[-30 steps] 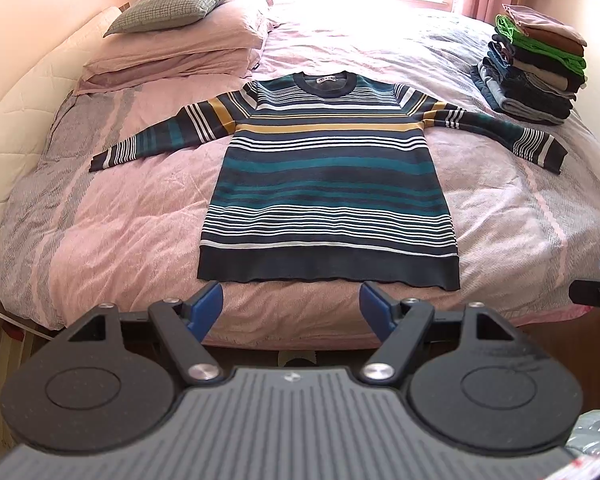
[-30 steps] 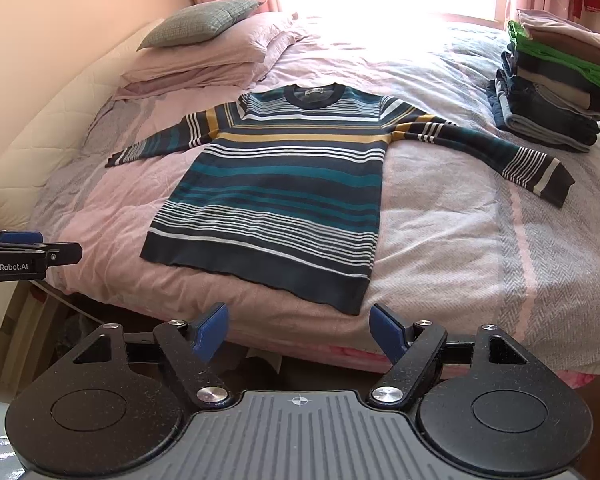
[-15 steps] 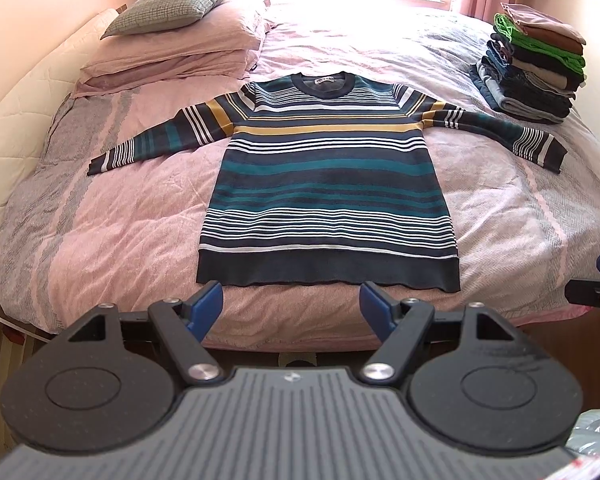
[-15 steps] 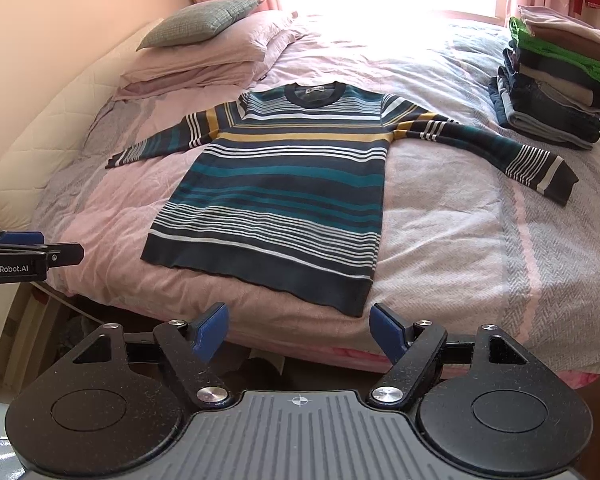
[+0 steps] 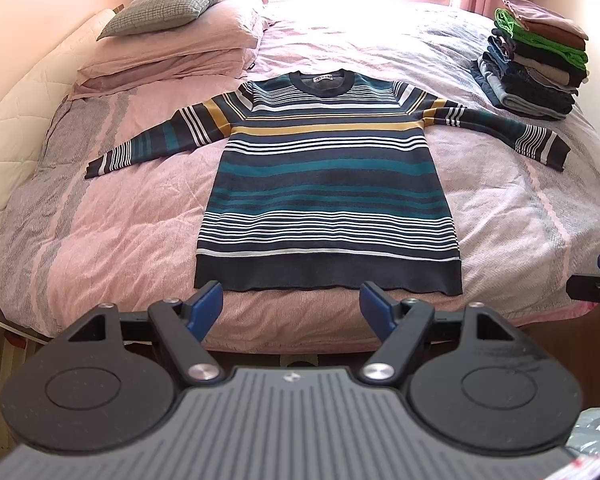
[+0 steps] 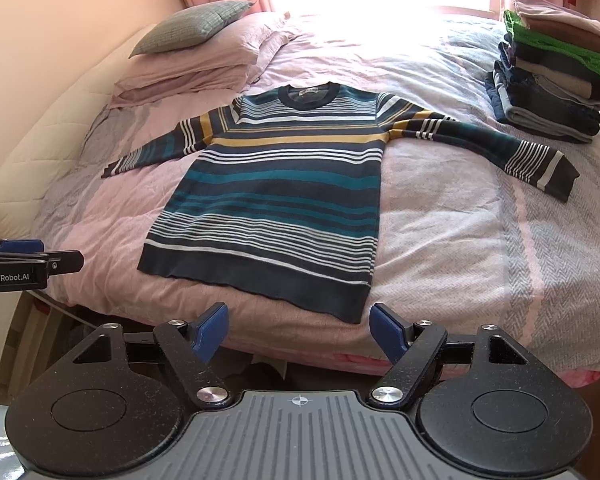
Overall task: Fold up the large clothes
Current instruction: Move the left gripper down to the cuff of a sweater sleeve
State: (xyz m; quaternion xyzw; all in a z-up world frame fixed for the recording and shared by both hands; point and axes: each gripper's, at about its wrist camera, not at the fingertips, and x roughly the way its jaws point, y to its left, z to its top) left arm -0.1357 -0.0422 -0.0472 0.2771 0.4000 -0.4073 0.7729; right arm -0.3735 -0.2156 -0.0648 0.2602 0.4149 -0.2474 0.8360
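Folding has not begun: the striped sweater (image 5: 328,184) lies flat on the bed (image 5: 112,232), both grippers' jaws apart, empty; next, probably grasp a sleeve.

Striped sweater (image 5: 328,184) lies flat on bed (image 5: 120,220) before me, front up, unfolded. Navy, teal, white bands, one mustard stripe across chest. Round dark collar with label toward far side, dark hem toward me near bed edge. Both sleeves spread out sideways, cuffs angled slightly my way. In my right view, sweater (image 6: 276,196) sits left of centre.
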